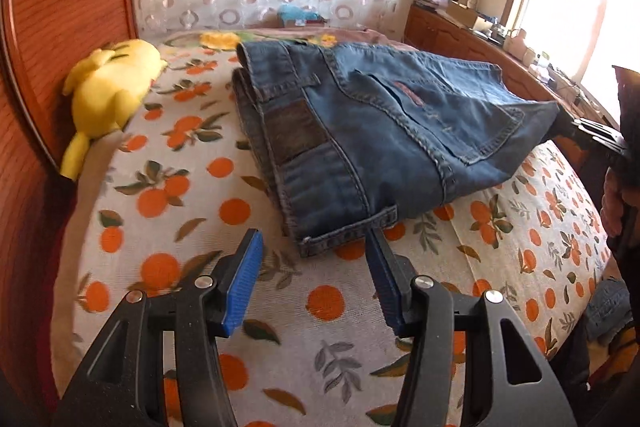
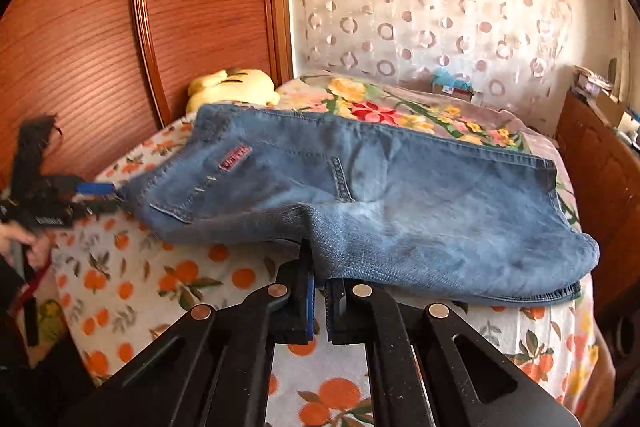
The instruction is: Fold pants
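Folded blue jeans (image 1: 380,139) lie on the orange-print bed sheet (image 1: 180,187), with the waistband and its leather patch towards my left gripper. My left gripper (image 1: 314,241) is open, and the waistband's near corner lies just ahead, between its blue pads. At the jeans' far right edge, my right gripper (image 1: 568,121) pinches the cloth and holds it slightly off the bed. In the right wrist view the right gripper (image 2: 319,275) is shut on a fold of the jeans (image 2: 400,195). The left gripper (image 2: 96,191) shows blurred at their left corner.
A yellow plush toy (image 1: 108,95) lies against the wooden headboard (image 1: 60,27) at the left. A flowered blanket (image 2: 400,115) is bunched behind the jeans. A wooden cabinet (image 1: 460,39) with clutter lines the right side under a window. A person's hand (image 2: 24,239) holds the left gripper.
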